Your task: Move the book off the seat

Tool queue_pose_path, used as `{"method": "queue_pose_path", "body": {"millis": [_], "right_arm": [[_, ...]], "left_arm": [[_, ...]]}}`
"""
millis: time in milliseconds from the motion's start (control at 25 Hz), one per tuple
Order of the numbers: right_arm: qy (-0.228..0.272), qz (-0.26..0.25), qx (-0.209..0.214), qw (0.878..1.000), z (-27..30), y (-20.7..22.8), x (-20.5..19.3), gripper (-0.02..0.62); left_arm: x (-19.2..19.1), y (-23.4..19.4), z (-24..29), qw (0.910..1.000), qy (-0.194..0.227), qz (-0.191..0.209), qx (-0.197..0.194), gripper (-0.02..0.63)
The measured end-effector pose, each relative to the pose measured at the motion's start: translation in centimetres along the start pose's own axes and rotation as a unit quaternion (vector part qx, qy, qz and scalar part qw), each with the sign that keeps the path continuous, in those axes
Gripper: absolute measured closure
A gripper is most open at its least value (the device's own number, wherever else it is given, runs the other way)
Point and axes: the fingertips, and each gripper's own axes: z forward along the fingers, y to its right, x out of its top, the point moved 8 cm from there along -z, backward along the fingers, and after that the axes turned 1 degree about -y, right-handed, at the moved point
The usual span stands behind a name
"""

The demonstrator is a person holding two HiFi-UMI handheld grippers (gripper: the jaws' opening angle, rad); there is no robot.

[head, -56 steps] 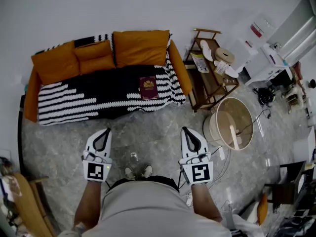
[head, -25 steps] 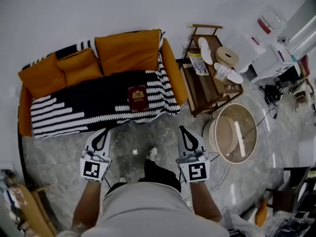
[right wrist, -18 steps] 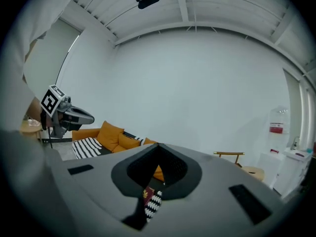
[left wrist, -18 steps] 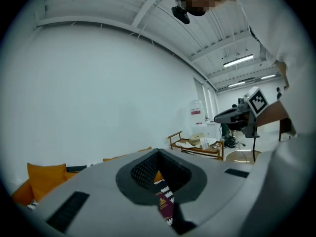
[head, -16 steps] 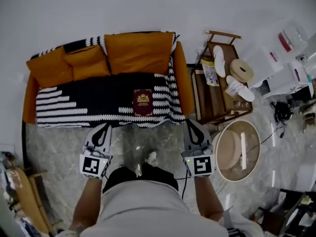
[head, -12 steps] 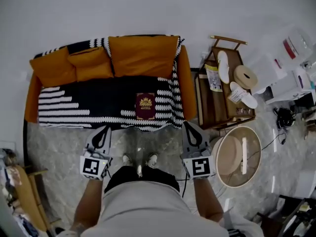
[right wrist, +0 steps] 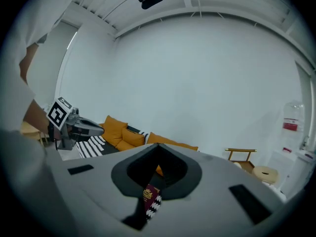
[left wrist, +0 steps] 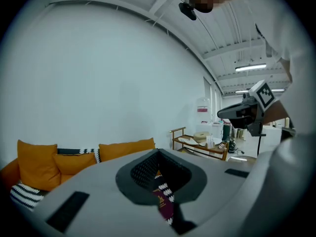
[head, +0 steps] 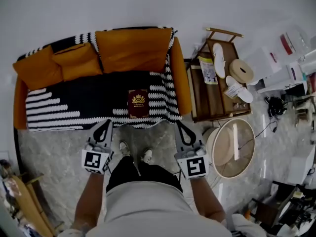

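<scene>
A dark red book [head: 138,103] with a gold emblem lies flat on the sofa seat [head: 74,100], on the black and white striped blanket, near the front edge. My left gripper [head: 105,125] is shut and empty, its tip at the seat's front edge, left of the book. My right gripper [head: 178,126] is also shut and empty, just right of the book and below the blanket's edge. Through the gap under the closed jaws, the book [left wrist: 164,205] shows in the left gripper view, and the book [right wrist: 150,197] in the right gripper view.
Orange cushions [head: 131,48] line the sofa back. A wooden side cart [head: 202,98] with slippers and small items stands right of the sofa. A round wooden tub [head: 232,147] sits on the floor below it. My feet [head: 133,152] are near the sofa front.
The person has stepped closer to the sofa. Both grippers now reach the seat's front edge on either side of the book. Both stay shut.
</scene>
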Motion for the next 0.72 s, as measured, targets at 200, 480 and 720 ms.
{"method": "queue_pose_path", "body": {"millis": [200, 480, 720], "right_arm": [[-0.033, -0.012, 0.004, 0.999, 3.3, -1.3, -1.4, 0.574], [-0.073, -0.006, 0.008, 0.997, 8.2, -3.1, -6.7, 0.574], [-0.119, 0.027, 0.009, 0.992, 10.8, -4.9, -12.8, 0.574]], "left_arm": [[-3.4, -2.1, 3.5, 0.9991, -0.019, -0.016, -0.033, 0.589], [-10.9, -3.5, 8.6, 0.9918, -0.060, -0.061, -0.096, 0.588], [-20.1, -3.6, 12.7, 0.9833, -0.096, -0.096, -0.122, 0.538]]}}
